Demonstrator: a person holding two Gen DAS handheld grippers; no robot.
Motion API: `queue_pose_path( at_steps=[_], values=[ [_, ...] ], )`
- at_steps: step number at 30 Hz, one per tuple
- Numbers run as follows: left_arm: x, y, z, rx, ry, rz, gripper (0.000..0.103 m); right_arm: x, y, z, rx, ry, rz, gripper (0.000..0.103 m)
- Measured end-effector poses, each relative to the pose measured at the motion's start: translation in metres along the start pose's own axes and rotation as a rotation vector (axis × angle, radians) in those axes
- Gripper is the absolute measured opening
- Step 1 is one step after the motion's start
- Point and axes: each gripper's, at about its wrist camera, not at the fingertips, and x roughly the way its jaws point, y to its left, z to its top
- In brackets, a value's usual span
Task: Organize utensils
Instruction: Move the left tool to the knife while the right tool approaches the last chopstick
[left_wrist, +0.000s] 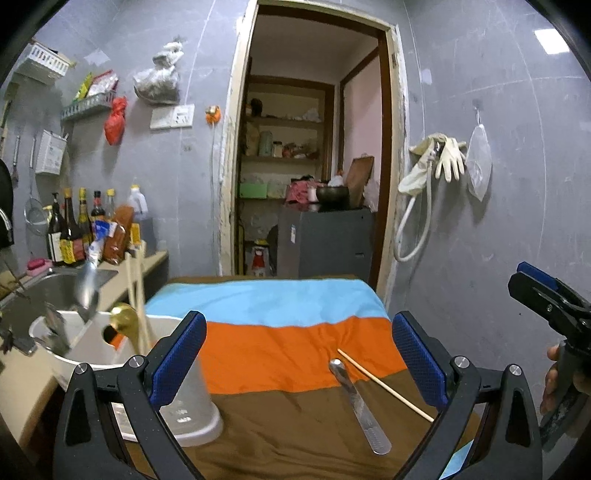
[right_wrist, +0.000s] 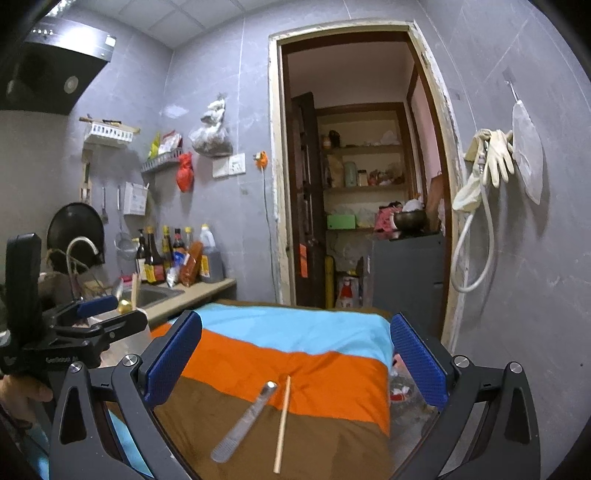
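– Where are the leftovers?

– Metal utensil (right_wrist: 245, 424) and chopstick (right_wrist: 282, 424) lie just ahead of my right tool (right_wrist: 295, 365), both tools (left_wrist: 299, 358) spread apart, empty.

– Handling?

– Probably light, stiff, slippery; pinch mid-shaft.

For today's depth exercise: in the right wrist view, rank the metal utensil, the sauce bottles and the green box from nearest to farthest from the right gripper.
1. Metal utensil, on the striped cloth, just ahead of the right gripper.
2. Sauce bottles, left, on the counter.
3. Green box, through the doorway.
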Motion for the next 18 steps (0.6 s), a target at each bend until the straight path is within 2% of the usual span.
queue_pose_path(
  at_steps=[11, 15, 18],
  values=[
    [0.061, -0.003, -0.024, -0.015, 0.204, -0.026, 0.099, 0.035, -0.026, -0.033, 0.045, 0.173, 0.021, 0.102],
    [0.079, -0.002, -0.031, -0.013, 0.269, -0.035, 0.099, 0.052, -0.030, -0.046, 0.055, 0.247, 0.041, 0.094],
    [0.093, -0.002, -0.037, -0.014, 0.335, -0.060, 0.098, 0.064, -0.032, -0.055, 0.062, 0.307, 0.057, 0.084]
  ],
)
